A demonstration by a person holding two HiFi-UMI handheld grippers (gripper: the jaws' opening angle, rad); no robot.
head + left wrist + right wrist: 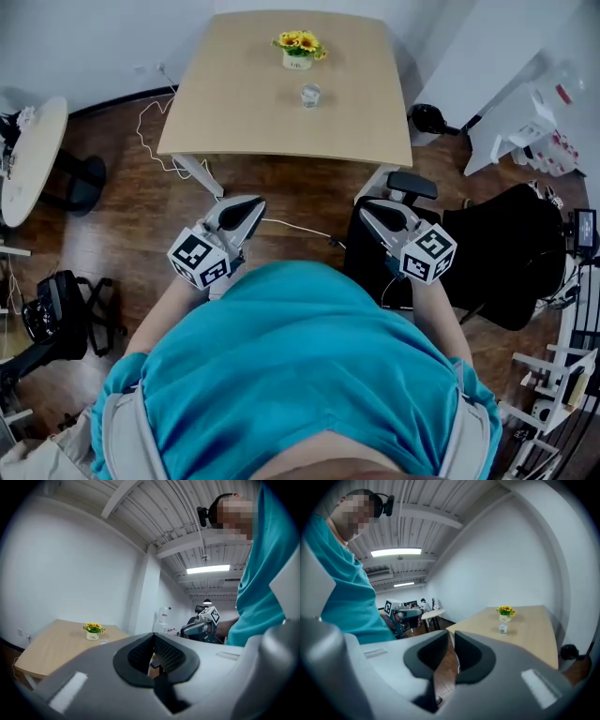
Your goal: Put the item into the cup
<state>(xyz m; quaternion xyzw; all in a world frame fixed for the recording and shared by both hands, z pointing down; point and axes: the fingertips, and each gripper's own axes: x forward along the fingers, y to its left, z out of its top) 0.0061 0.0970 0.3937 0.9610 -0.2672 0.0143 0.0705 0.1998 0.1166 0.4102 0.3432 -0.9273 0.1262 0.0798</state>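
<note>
One small clear cup [310, 95] sits in the upper middle of the head view, on a light wooden table [234, 103]. It's just below a little white pot of yellow flowers [298, 52] in the frame, close to it but not touching.

Both grippers are well short of the table, hanging around mid-frame over the wood floor [300, 192], in front of the person's teal shirt [300, 366].

The left gripper [255, 202], centre-left, has its jaws pretty much together. The tips meet, only a sliver of floor shows lower down between the pads, and nothing's in them.

The right gripper [364, 206], centre-right, has its jaws a narrow slit apart. You can see floor straight through the gap, so it's empty too.

There's a black chair [506, 262] off to the right of that gripper, and a pale round table [33, 159] pokes in at the left edge.
</note>
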